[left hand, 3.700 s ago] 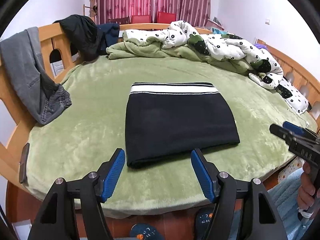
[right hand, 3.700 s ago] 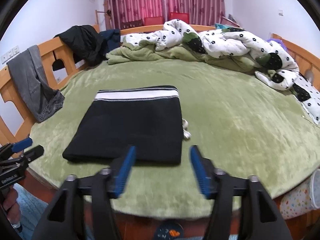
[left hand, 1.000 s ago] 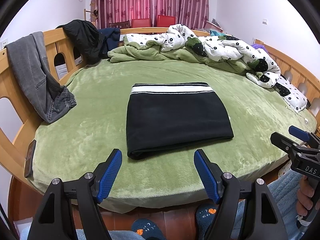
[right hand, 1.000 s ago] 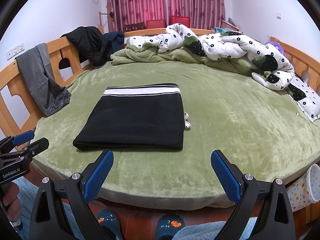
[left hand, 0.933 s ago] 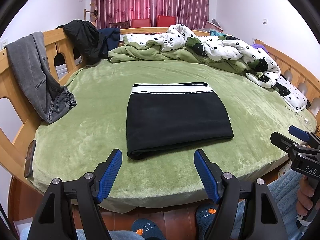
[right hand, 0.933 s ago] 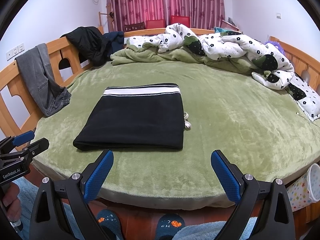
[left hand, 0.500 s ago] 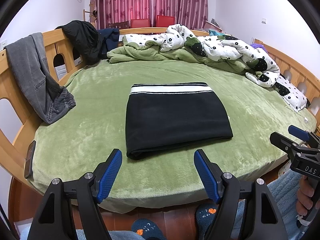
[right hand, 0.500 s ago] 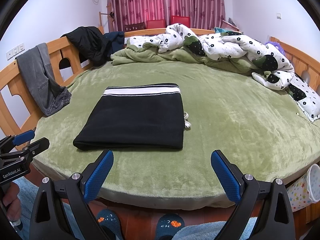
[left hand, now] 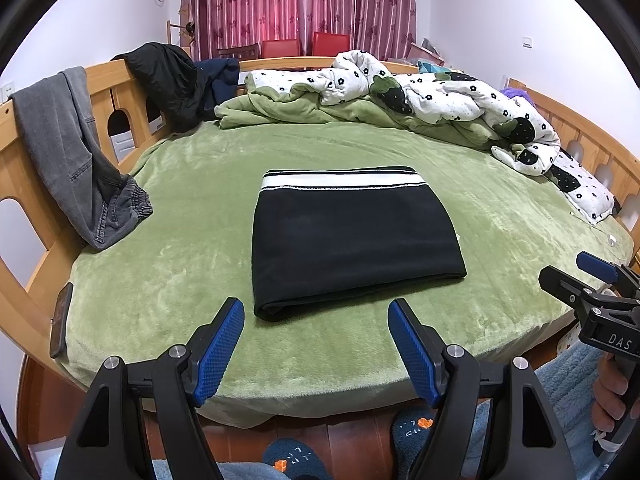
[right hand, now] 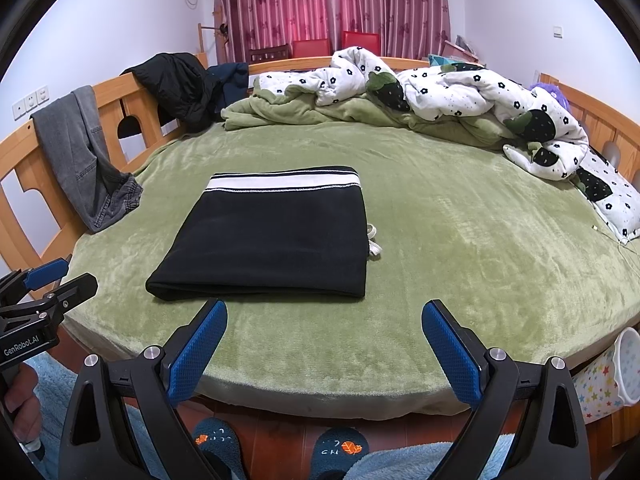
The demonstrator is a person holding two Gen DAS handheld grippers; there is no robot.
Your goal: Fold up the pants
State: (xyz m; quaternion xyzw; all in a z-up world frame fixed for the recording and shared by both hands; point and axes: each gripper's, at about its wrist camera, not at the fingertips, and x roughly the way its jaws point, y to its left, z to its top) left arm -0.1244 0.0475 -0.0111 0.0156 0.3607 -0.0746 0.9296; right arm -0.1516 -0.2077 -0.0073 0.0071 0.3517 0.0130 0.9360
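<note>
The pants [left hand: 352,236] lie at the centre of the frame on the green bed [left hand: 168,264], folded into a compact black rectangle. The white-striped waistband forms the far edge and the rounded fold forms the near edge. In the right wrist view a white drawstring [right hand: 373,245] protrudes from the right edge of the pants.

Change: compared with the views from several seconds ago, both tools have backed away from the near fold, and over the last second neither the tools nor the pants have shifted. The left tool [left hand: 316,346] sits at the lower centre of its frame with its jaws spread and empty, clear of the cloth. The right tool [right hand: 324,346] sits likewise, spread wider and holding nothing. Judgement: the fold appears complete; the retreat indicates release, not preparation for another grasp. The drawstring is the only visible untidiness.

Surroundings: grey jeans [left hand: 76,160] hang over the wooden rail [left hand: 18,168] at the left of the frame. A black jacket [left hand: 168,76] is draped at upper left. A flowered quilt [left hand: 448,100] is bunched across the upper right. A dark phone [left hand: 61,320] rests on the lower-left bed edge. All are well apart from the pants; nothing obstructs access.
</note>
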